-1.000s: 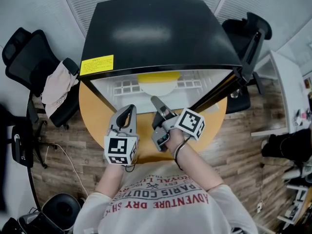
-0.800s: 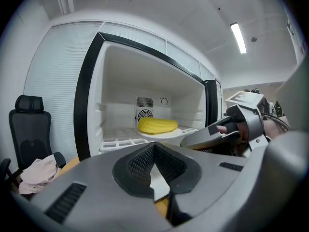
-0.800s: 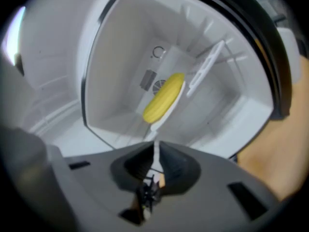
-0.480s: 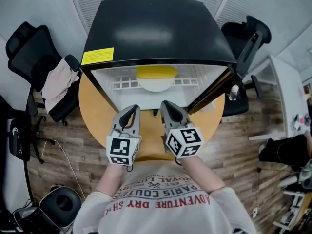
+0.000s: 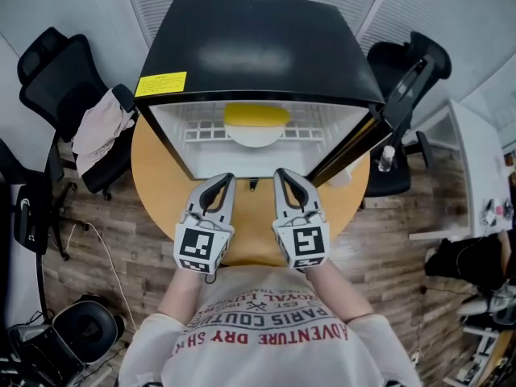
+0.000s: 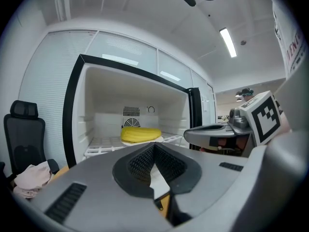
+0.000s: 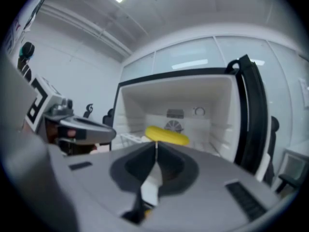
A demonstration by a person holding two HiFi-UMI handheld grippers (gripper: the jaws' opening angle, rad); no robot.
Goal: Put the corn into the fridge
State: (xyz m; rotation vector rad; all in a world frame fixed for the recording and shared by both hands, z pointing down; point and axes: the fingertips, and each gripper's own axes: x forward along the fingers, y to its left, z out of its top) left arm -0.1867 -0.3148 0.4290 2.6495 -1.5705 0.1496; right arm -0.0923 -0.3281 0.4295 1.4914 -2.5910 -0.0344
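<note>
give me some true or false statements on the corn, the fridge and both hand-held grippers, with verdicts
The corn lies on a white plate inside the fridge. True.
The fridge door is shut. False: it stands open.
The right hand-held gripper holds the corn. False: its jaws have just closed together, on nothing.
The left hand-held gripper is shut and empty. True.
The fridge stands on the floor. False: it stands on a round wooden table.

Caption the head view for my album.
Corn on a plate in the open fridge; left gripper shut, right gripper just closed, both empty, facing it.
</note>
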